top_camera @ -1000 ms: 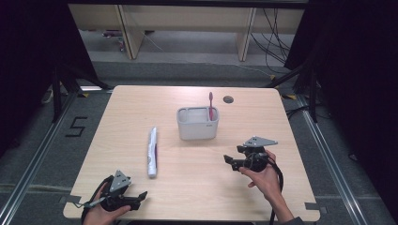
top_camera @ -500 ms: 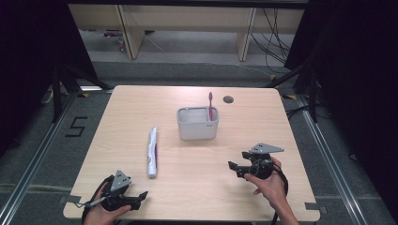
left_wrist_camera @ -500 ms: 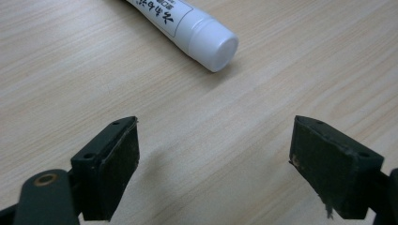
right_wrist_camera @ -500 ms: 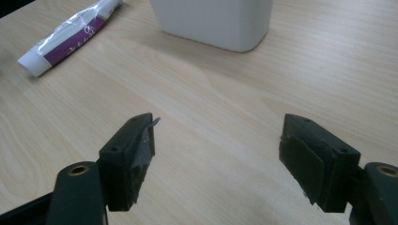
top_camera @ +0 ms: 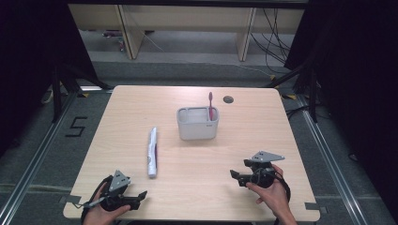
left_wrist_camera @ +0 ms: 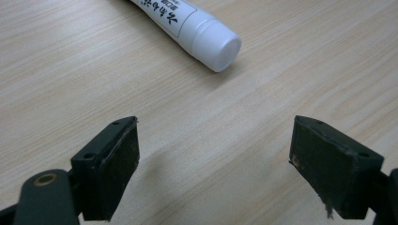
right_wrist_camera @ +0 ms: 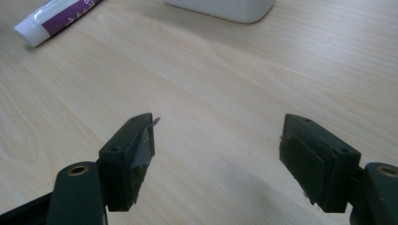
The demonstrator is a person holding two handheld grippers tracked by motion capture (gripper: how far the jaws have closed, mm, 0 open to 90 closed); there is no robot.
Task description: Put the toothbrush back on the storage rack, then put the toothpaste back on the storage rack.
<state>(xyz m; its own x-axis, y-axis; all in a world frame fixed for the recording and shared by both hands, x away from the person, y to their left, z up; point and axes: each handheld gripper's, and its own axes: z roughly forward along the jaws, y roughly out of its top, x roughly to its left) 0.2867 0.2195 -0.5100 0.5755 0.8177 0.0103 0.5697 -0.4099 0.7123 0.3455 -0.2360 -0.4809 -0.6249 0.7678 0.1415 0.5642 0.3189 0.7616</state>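
The toothpaste tube (top_camera: 152, 152) lies flat on the tabletop (top_camera: 197, 187), left of centre, its long axis running roughly away from the person with its white cap at the near end. In the left gripper view the capped end (left_wrist_camera: 213, 40) rests on the bare wood just ahead of the jaws, apart from them. The left hand-held gripper (top_camera: 136, 199) sits at the near left corner of the tabletop, near the cap; its jaws are spread wide with nothing between them. To the right of the tube, well apart, stands a white holder (top_camera: 197, 125) with a pink toothbrush (top_camera: 210, 104) upright in its right end. The right hand-held gripper (top_camera: 236, 175) is at the near right, jaws facing left, parted wide and empty, with only wood between the pads.
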